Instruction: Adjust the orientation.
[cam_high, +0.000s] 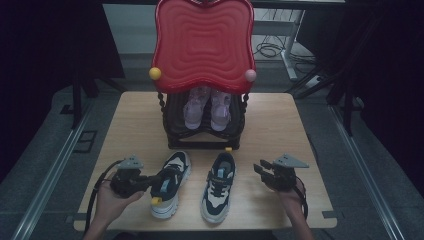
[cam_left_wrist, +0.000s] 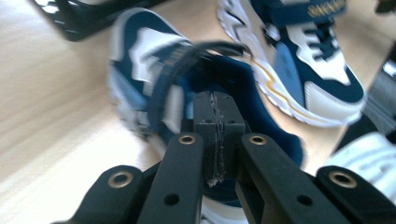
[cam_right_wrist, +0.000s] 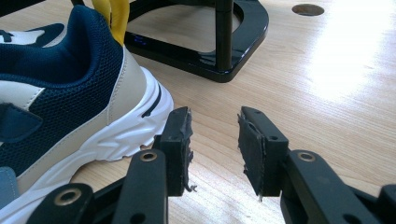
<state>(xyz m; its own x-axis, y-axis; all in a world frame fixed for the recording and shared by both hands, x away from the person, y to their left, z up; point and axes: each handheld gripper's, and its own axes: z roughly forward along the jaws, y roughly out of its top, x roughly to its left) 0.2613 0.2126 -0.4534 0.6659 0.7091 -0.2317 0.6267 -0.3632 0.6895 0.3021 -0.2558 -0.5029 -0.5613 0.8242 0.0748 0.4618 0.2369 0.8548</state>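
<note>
Left tongs (cam_high: 150, 181): in at the heel of the left shoe, jaws pressed tight together; the left gripper view puts the pads (cam_left_wrist: 216, 122) at the collar of the heel opening, and they look clamped on that edge, though blur hides the exact bite.
Left shoe (cam_high: 170, 184): navy, white and light blue, flat on the table near the front edge, toe toward the rack, a small yellow tab at its heel.
Right tongs (cam_high: 261, 169): jaws standing apart with bare wood between them, low over the table just beside the right shoe, touching nothing.
Right shoe (cam_high: 219, 186): same colours, sits just right of its twin, toe toward the rack; in the right gripper view its white sole (cam_right_wrist: 116, 135) lies just left of the near jaw, with a gap between.
Rack (cam_high: 204, 127): black frame at the middle of the table, behind both shoes, under a big red wavy top (cam_high: 203, 42) with a yellow ball and a pink ball at its corners.
Pink shoes (cam_high: 207, 111): a pale pair inside the rack, side by side.
Table (cam_high: 135, 120): light wood, carrying everything.
Hands: the left hand (cam_high: 111, 200) and the right hand (cam_high: 290, 192) come up from the bottom edge, each gripping its tool.
</note>
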